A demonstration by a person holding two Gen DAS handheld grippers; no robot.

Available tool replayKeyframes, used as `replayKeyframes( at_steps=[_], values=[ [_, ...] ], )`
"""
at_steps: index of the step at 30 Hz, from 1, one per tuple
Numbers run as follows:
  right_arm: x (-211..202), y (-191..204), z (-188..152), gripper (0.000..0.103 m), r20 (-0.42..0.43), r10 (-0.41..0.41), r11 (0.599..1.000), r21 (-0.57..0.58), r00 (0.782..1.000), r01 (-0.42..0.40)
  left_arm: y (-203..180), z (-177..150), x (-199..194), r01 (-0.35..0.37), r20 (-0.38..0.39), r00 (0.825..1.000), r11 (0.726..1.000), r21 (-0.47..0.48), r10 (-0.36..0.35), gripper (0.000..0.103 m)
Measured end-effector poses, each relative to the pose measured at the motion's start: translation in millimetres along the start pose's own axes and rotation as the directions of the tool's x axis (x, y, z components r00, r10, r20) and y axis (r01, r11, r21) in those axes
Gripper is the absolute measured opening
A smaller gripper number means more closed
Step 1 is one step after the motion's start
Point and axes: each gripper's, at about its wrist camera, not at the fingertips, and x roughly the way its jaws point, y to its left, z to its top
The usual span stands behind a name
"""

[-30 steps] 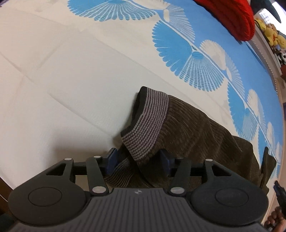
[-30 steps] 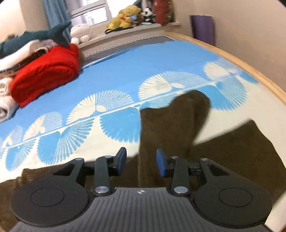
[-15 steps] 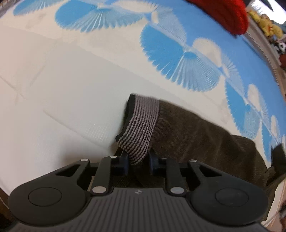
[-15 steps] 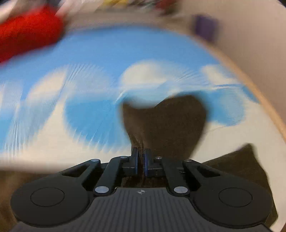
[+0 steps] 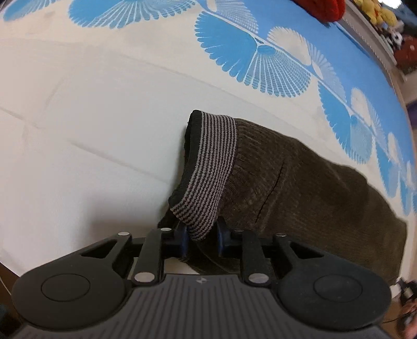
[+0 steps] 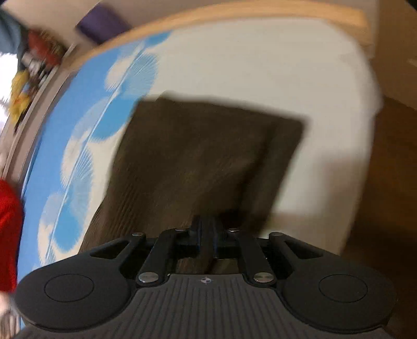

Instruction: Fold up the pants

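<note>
On the bed (image 5: 78, 135), over its cream part just below the blue fan print, lie the pants (image 5: 299, 187), dark brown ribbed cloth with a grey-and-black striped waistband (image 5: 208, 177) at the near left end. That waistband stands up off the bed in a curved loop, and its lower corner hangs down between the blue pads (image 5: 184, 238) of the left tool (image 5: 202, 238), whose jaws have just closed and then eased a little wider; they are clamped on the waistband corner, with more brown cloth bunched under them. From there the pants run off to the right and away as a rumpled slope. In the right wrist view (badly blurred) the pants (image 6: 203, 161) show as a broad dark panel with a squarish far edge, lying across the cream part of the bed (image 6: 260, 65) beside the blue print. The right tool (image 6: 207, 234) has its jaws nearly together, having just closed and then given slightly, and a narrow fold of the brown cloth is pinched between them. Farther out a red blanket (image 5: 323, 9) sits at the top of the blue area, and plush toys (image 5: 378, 15) line a ledge beyond it. A wooden bed frame (image 6: 234, 13) curves round the far edge.
</note>
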Motion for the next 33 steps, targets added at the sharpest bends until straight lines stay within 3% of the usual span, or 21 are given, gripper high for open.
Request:
replayKeyframes(
  at_steps=[2, 3, 5, 7, 10, 11, 12, 13, 17, 19, 21, 24, 27, 30, 31, 33],
  values=[
    [3.3, -15.3, 13.8, 0.016, 0.033, 0.022, 0.998, 0.053, 0.999, -0.024, 3.9, 1.8, 1.2, 0.014, -0.004, 1.0, 0.999, -0.041, -0.014, 0.033],
    [6.4, -19.4, 16.6, 0.025, 0.041, 0.032, 0.996, 0.082, 0.999, -0.035, 3.6, 2.6, 0.9, 0.02, -0.001, 1.0, 0.998, -0.057, -0.02, 0.039],
    [18.2, -24.8, 22.4, 0.032, 0.038, 0.046, 0.99, 0.131, 0.998, -0.05, 2.4, 3.9, 1.7, 0.017, 0.004, 1.0, 0.998, -0.067, -0.017, 0.039],
    [29.0, -23.3, 30.2, 0.032, 0.032, 0.063, 0.989, 0.133, 0.997, -0.067, 1.5, 4.8, 3.7, -0.002, -0.002, 1.0, 0.997, -0.072, 0.002, 0.039],
    [43.2, -9.6, 35.1, 0.033, 0.034, 0.01, 0.998, 0.068, 0.999, -0.013, 2.7, 6.4, 7.4, -0.028, -0.001, 1.0, 0.997, -0.076, 0.028, 0.039],
    [46.6, -8.8, 35.4, 0.03, 0.036, -0.005, 0.998, 0.063, 0.999, 0.003, 3.6, 7.0, 8.1, -0.03, -0.002, 1.0, 0.997, -0.077, 0.03, 0.039],
    [46.6, -7.5, 36.5, 0.004, 0.046, -0.011, 0.998, 0.067, 0.999, 0.008, 4.0, 6.9, 8.9, -0.036, -0.002, 0.999, 0.997, -0.072, 0.036, 0.035],
    [40.7, -5.0, 37.5, 0.002, 0.072, -0.011, 0.998, 0.065, 0.997, 0.006, 2.7, 6.2, 8.2, -0.039, 0.004, 0.999, 0.997, -0.061, 0.039, 0.029],
    [-8.4, 10.0, 39.9, 0.002, 0.241, 0.039, 0.999, 0.006, 0.97, -0.042, -7.4, -2.0, -3.3, -0.037, 0.048, 0.998, 0.999, 0.02, 0.036, 0.026],
    [-27.3, 7.3, 38.2, 0.002, 0.299, 0.001, 1.0, 0.002, 0.954, -0.002, -7.6, -7.1, 1.0, -0.046, 0.017, 0.999, 0.997, 0.054, 0.046, 0.027],
    [-16.5, -4.0, 39.4, 0.002, 0.265, -0.085, 0.996, 0.004, 0.96, 0.087, -9.0, -11.2, 10.1, -0.068, -0.033, 0.997, 0.993, 0.1, 0.072, 0.029],
    [19.0, -33.6, 40.7, 0.003, 0.087, -0.201, 0.979, 0.042, 0.976, 0.198, -7.9, -13.8, 12.3, -0.095, -0.057, 0.993, 0.984, 0.154, 0.105, 0.044],
    [8.4, -47.7, 41.5, 0.014, 0.1, -0.189, 0.976, 0.132, 0.977, 0.175, -4.6, -10.4, -11.9, -0.107, 0.064, 0.993, 0.983, 0.146, 0.099, 0.049],
    [-17.1, -24.3, 41.5, 0.016, 0.249, -0.189, 0.982, 0.035, 0.95, 0.186, -10.0, -8.8, -42.0, -0.082, 0.234, 0.971, 0.985, 0.15, 0.045, 0.046],
    [-24.8, -17.1, 39.6, 0.017, 0.295, -0.179, 0.982, -0.001, 0.939, 0.188, -15.0, -9.0, -47.8, -0.041, 0.265, 0.964, 0.984, 0.173, -0.007, 0.038],
    [-34.5, 1.2, 34.1, 0.026, 0.36, -0.132, 0.983, -0.07, 0.924, 0.168, -28.3, -9.2, -44.9, 0.033, 0.253, 0.963, 0.971, 0.235, -0.094, 0.027]
  ],
)
